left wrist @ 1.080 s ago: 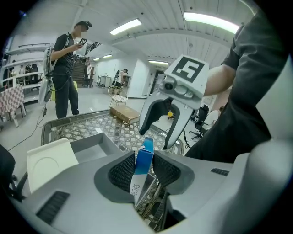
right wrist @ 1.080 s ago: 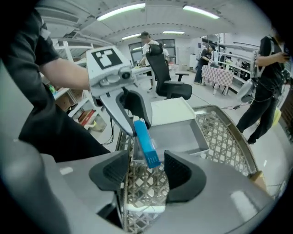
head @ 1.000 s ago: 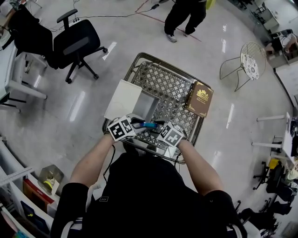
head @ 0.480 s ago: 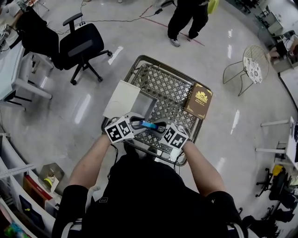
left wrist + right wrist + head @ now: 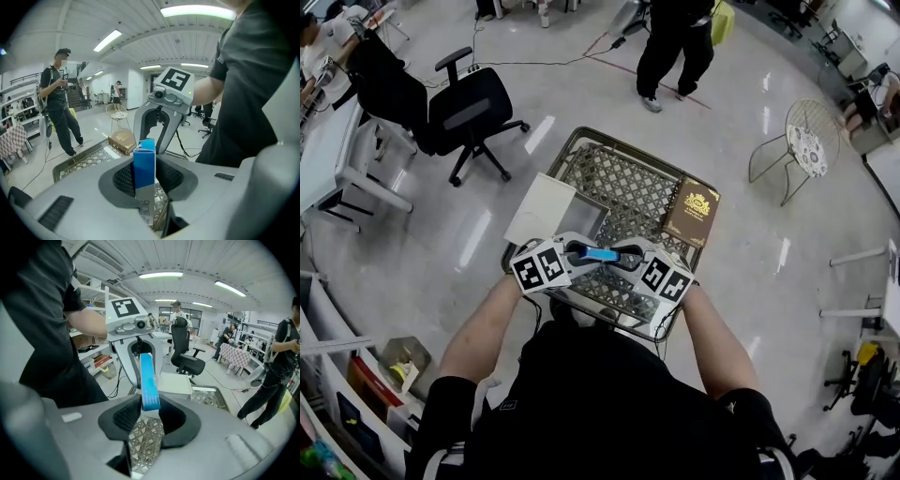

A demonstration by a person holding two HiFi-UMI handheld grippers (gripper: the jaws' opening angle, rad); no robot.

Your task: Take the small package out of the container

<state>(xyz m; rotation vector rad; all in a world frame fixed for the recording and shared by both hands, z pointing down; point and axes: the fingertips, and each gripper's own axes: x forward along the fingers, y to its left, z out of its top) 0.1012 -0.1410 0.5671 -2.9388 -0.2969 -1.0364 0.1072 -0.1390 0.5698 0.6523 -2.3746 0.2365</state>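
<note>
A small blue and white package hangs in the air between my two grippers, which face each other over the near rim of the metal lattice container. My left gripper has the package deep between its jaws, which are closing. My right gripper has the other end of the package between its pads, and its jaws are opening slightly. Each gripper view shows the opposite gripper just beyond the package.
A white box leans at the container's left side, with a brown book on its right rim. A black office chair stands to the left, a wire chair to the right, and a person beyond the container.
The package stays between the two grippers. The right gripper has drifted a little right and nearer me. The head view has tilted, so the container sits lower in the picture.
</note>
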